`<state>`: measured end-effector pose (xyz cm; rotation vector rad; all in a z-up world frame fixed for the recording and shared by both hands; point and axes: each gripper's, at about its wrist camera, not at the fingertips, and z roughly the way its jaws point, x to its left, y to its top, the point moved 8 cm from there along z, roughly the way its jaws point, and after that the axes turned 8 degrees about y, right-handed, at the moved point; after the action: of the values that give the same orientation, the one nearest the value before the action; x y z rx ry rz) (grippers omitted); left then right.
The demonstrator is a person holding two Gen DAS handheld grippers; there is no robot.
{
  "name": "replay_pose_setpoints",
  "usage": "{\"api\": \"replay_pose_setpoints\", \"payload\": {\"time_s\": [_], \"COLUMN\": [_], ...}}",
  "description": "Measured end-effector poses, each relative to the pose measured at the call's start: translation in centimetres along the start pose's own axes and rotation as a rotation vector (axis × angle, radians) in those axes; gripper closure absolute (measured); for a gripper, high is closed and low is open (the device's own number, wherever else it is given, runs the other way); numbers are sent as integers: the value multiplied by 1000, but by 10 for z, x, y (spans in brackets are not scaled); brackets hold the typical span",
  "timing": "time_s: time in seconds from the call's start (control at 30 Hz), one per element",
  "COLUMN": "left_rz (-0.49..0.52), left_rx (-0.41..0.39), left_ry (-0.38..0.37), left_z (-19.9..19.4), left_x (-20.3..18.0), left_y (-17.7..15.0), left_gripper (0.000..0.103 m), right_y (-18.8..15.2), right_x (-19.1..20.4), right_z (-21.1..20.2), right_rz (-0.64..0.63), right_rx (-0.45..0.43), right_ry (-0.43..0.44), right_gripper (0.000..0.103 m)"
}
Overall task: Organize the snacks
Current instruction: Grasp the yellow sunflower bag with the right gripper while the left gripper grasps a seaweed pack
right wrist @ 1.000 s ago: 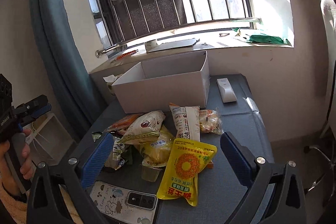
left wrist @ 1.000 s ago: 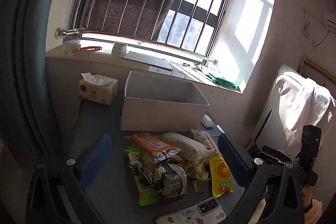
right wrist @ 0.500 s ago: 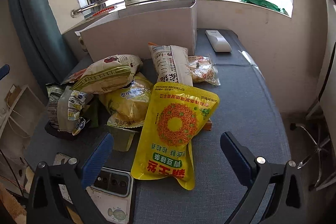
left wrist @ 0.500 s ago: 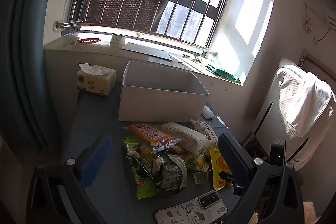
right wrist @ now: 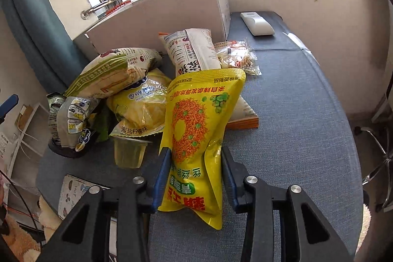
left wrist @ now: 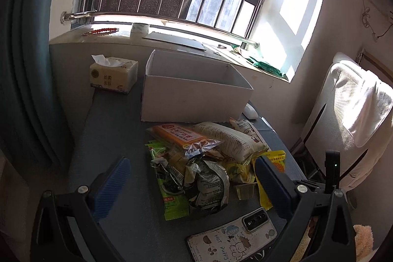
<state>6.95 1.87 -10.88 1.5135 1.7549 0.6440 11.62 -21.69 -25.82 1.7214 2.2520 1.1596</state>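
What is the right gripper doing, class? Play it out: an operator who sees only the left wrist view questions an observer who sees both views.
Observer: The right gripper is shut on the yellow snack bag, pinching its lower part between the two fingers.
Operator: Where does the bag's far end sit?
Observer: It overlaps the near end of the white printed packet, which lies in front of the white box.
Operator: Is anything under the bag?
Observer: Yes, a flat orange-edged pack shows from beneath its right side, lying on the grey surface.
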Motion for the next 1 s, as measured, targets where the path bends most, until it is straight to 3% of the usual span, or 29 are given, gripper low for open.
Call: {"api": "replay_pose_setpoints", "payload": {"time_s": [0.37,0.53,0.63,0.67,0.73,0.8,0.9,1.0], "left_rz": [135,107,87,85,104,111,134,131], "left_rx": [128,204,253,268,293,296,259,228], "left_ry": [45,-15,7,7,-11,-19,-38,-50], "left_z": [42,70,88,92,96,94,80,65], "left_x": [-25,-30,-26,-26,-30,-32,-35,-32], "left_y": [-31,-41,-49,-52,-59,-63,-64,-62], "left_gripper": [0,0,2,4,28,40,50,52], "right_y": [10,17,18,17,17,17,17,17], "right_x": [4,17,21,23,25,26,28,31], "right_z": [-53,-68,-72,-73,-73,-72,-72,-72], "right_rz": [60,35,31,31,26,28,25,30], "right_rx": [-99,-140,-152,-153,-150,-149,-146,-146], "right_ry": [124,167,197,204,209,214,223,246], "right_gripper": [67,67,67,67,67,67,67,67]}}
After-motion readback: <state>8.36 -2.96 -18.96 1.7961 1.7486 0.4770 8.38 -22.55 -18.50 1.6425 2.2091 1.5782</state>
